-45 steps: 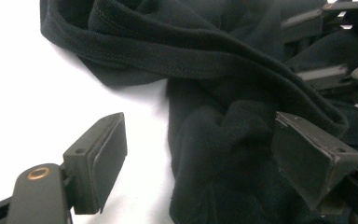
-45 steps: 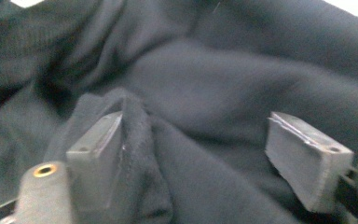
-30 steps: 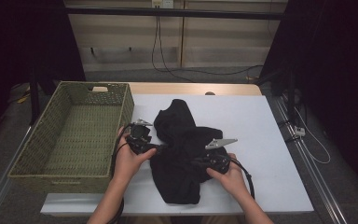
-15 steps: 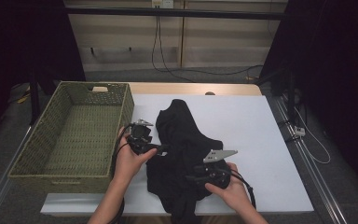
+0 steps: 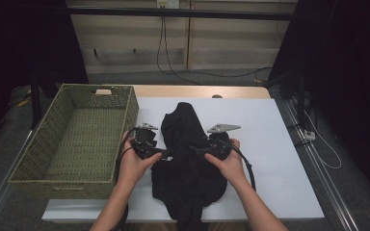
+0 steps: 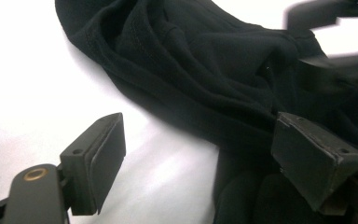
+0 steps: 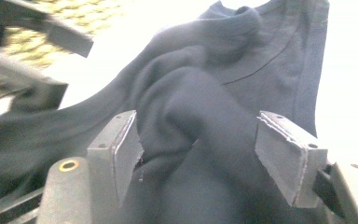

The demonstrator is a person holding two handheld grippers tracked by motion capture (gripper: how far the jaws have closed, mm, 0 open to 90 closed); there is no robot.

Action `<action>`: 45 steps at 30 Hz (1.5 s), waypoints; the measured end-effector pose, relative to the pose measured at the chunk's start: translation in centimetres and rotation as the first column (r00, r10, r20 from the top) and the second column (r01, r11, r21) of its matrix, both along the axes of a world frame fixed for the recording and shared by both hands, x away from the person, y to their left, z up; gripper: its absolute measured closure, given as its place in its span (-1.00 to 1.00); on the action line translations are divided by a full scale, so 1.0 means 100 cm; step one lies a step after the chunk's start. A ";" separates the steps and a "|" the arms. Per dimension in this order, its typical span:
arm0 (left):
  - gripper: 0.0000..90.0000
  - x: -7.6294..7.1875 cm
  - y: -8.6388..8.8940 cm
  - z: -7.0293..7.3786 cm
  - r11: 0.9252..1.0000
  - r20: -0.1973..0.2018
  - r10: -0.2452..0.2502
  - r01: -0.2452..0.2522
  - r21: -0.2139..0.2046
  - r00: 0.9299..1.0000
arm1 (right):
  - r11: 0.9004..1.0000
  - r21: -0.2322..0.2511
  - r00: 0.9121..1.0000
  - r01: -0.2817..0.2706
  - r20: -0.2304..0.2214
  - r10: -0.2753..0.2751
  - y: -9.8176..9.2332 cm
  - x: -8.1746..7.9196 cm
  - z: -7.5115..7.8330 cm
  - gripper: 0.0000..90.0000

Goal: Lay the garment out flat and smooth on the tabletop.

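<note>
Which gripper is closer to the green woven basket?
Left. The left gripper sits just beside the green woven basket, at the black cloth's edge; the right gripper is farther away, over the cloth.

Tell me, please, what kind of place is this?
Probably a lab or recording studio bench, not a home. A white table stands between dark curtains, with cables trailing on the floor behind. On the table are a black garment and a wicker basket.
</note>
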State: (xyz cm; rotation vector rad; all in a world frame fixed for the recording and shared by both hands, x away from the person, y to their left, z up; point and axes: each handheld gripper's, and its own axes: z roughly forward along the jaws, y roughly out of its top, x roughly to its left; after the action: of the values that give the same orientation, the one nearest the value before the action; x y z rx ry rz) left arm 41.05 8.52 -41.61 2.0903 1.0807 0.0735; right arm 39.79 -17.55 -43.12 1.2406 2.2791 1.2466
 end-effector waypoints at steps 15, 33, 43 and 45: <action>-0.61 0.000 0.001 0.001 1.000 0.006 0.006 -0.006 -0.007 1.000 | 0.995 -0.046 0.988 -0.094 -0.125 0.087 0.015 0.017 -0.025 0.88; -0.61 -0.002 -0.006 0.003 1.000 0.018 -0.006 0.006 -0.003 1.000 | 0.981 -0.024 0.976 -0.193 -0.112 0.189 0.004 -0.075 -0.023 0.88; -0.61 -0.001 -0.005 0.004 1.000 0.016 -0.015 0.015 -0.007 1.000 | 0.979 -0.002 0.974 -0.203 -0.103 0.202 0.006 -0.086 -0.013 0.23; -0.61 -0.001 -0.007 0.004 1.000 0.019 -0.016 0.016 -0.013 1.000 | 0.984 0.034 0.980 -0.176 -0.093 0.178 0.000 -0.080 -0.007 0.01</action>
State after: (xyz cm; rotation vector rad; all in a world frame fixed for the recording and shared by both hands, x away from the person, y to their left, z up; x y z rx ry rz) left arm 40.95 7.84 -41.23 2.0823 1.0503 0.0784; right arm 31.75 -17.53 -43.81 1.1501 2.4971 1.3047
